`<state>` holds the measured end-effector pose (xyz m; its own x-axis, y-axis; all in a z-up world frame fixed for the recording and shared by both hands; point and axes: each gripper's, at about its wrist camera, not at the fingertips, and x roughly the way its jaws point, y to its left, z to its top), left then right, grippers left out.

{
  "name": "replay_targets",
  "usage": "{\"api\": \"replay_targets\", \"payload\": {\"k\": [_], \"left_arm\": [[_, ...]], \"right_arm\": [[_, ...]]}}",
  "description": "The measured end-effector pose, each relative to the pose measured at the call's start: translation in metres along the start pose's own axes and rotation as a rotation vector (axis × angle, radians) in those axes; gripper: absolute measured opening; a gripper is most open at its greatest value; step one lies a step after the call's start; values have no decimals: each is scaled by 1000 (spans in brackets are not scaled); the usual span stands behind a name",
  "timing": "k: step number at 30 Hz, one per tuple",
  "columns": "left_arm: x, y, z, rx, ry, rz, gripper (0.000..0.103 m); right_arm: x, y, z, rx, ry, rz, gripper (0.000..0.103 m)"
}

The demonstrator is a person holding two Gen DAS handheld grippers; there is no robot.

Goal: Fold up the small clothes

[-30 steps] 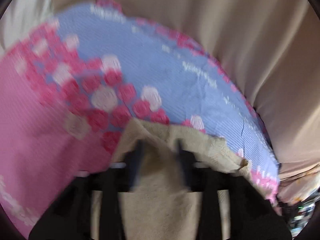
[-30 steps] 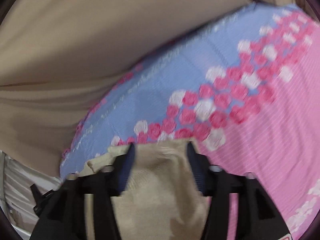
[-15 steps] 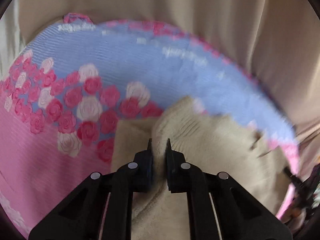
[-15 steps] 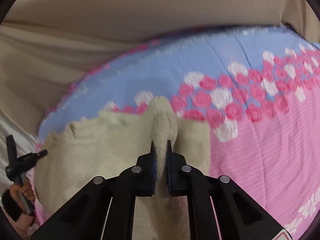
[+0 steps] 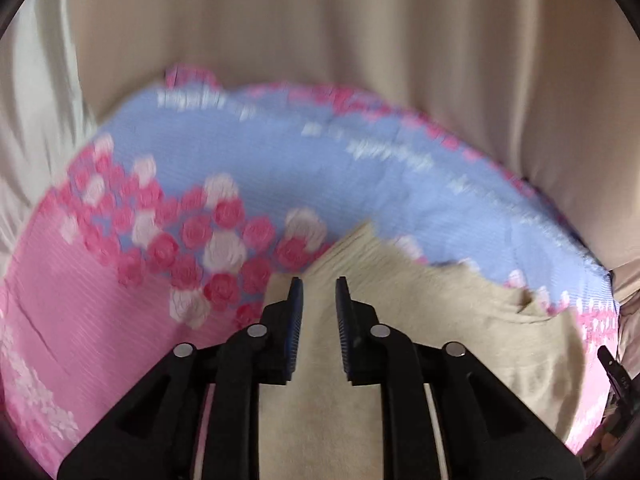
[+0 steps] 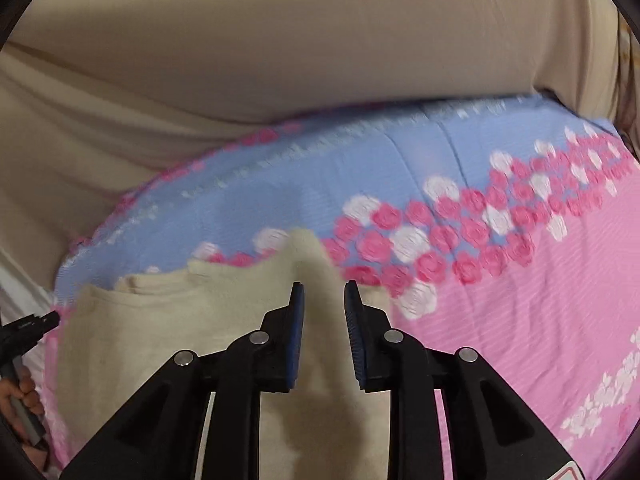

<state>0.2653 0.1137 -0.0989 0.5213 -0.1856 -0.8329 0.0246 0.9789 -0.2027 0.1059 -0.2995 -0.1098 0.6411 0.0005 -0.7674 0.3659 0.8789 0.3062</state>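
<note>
Beige drapes hung behind everything, and below them lay a ribbed quilt, blue toward the far side and pink nearer me, with a band of pink and white roses between.

On it, under both my grippers, sat the knit: a cream, fuzzy, soft garment, its far edge jagged and stepped where layers overlapped. From my left gripper it spread ahead and off to the right; from my right gripper it spread ahead and to the left. A peak of cloth rose just beyond each pair of tips.

My jaws on both sides were parting. Cloth showed in the gap between them, but the blue pads pressed on nothing I could see, so I judged I was letting go, not gripping.

By my reading, one fold was laid: the knit looked doubled, with a thicker ridge along its far edge. It was not yet a tidy packet, though; the outline was uneven and wide, so further folds and a smoothing were probably left. Motion blur kept me from counting layers.

At the left rim of the right view a hand gripped the other handle.
</note>
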Motion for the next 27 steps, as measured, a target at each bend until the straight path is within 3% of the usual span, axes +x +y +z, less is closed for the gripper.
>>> {"api": "replay_targets", "payload": {"k": [2,4,6,8,9,11,12,13,17,20,23,24,25,27], "left_arm": [[1,-21,1,30,12,-51,36],[14,-41,-3,83,53,-73,38],[43,-59,-14,150,106,-25,38],[70,-58,-25,142,173,26,38],[75,-54,-27,123,187,27,37],[74,-49,-30,103,172,2,37],[70,-49,-29,104,171,1,37],[66,-50,-29,101,171,3,37],[48,-59,-35,81,155,-20,38],[50,-68,-43,107,175,2,38],[56,-67,-50,93,223,16,38],[55,-66,-51,95,218,20,38],[54,-66,-52,100,215,24,38],[54,-67,-53,106,211,30,39]], "right_arm": [[14,21,-2,-30,65,65,17],[43,44,-8,-71,150,101,14],[76,51,-17,-116,213,46,12],[101,34,-21,-103,247,-59,8],[104,20,-20,-58,243,-37,5],[94,10,-12,16,225,-60,0],[84,16,-9,9,202,-48,5],[76,27,-8,-11,188,-16,10],[67,87,-33,-134,253,146,11],[93,111,-67,-297,309,82,6],[89,95,-58,-191,295,86,0],[79,97,-51,-198,267,73,3],[71,100,-47,-214,252,85,12],[65,110,-49,-238,267,120,12]]}}
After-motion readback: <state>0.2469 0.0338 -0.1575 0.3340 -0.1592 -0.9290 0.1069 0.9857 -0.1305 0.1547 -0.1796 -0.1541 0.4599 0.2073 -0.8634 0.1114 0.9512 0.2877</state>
